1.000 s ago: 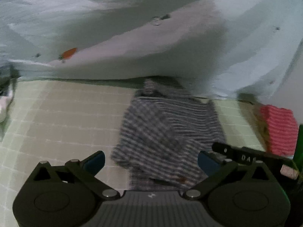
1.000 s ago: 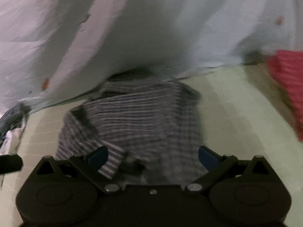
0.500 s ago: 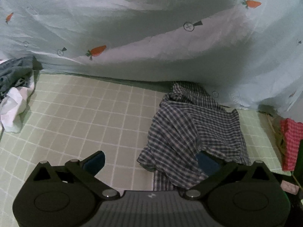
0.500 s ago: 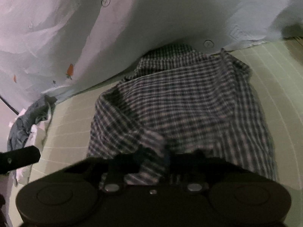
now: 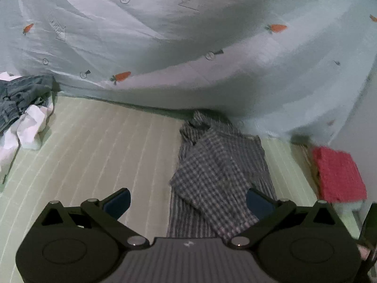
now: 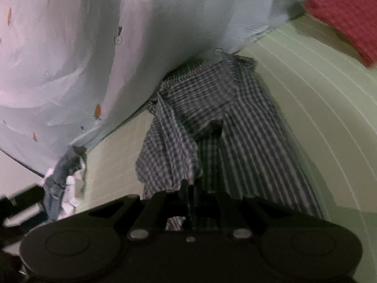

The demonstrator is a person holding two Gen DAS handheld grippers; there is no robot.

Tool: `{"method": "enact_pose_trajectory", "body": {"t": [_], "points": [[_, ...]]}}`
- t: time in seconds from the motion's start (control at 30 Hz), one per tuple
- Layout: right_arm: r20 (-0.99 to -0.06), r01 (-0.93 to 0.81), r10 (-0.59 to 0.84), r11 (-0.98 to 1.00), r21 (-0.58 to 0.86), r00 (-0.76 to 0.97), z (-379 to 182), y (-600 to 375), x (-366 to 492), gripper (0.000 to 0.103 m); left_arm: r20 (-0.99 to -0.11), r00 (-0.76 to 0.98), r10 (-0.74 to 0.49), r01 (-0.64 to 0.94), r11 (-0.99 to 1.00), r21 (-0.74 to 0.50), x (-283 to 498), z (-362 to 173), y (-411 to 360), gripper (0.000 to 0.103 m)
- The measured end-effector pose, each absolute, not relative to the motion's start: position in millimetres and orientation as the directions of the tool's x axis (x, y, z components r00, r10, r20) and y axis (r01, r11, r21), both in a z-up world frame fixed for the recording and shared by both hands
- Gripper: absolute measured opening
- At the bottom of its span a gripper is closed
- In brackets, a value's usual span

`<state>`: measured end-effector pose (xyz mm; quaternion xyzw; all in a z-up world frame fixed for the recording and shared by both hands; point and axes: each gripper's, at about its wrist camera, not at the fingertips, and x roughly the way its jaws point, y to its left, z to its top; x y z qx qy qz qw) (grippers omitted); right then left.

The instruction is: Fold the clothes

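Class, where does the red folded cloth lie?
In the left wrist view the red folded cloth lies far right on the green mat, right of the checked shirt.

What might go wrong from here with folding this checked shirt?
The right gripper pinches only a bunched edge of the checked shirt, so the cloth may slip out or fold crookedly. The left gripper hangs open, holding nothing, so the other side could drag and wrinkle. The shirt's far end lies against the carrot-print sheet and might snag it.
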<state>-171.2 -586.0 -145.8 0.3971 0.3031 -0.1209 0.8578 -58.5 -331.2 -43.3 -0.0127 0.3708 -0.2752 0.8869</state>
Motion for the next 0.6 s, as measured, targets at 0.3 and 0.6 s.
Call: {"method": "enact_pose_trajectory", "body": {"t": [0.3,0.6], "points": [[-0.611,0.486,0.043,0.562,0.669,0.791,-152,-575,-236,0.004,-0.676,0.546,-0.495,0.483,0.845,-0.228,-111,-47,-317,0.103],[-0.626,0.495,0.058,0.558,0.666,0.778,-161,-568,-282,0.004,-0.707,0.534,-0.464,0.480,0.855,-0.199,-152,-60,-312,0.103]]}}
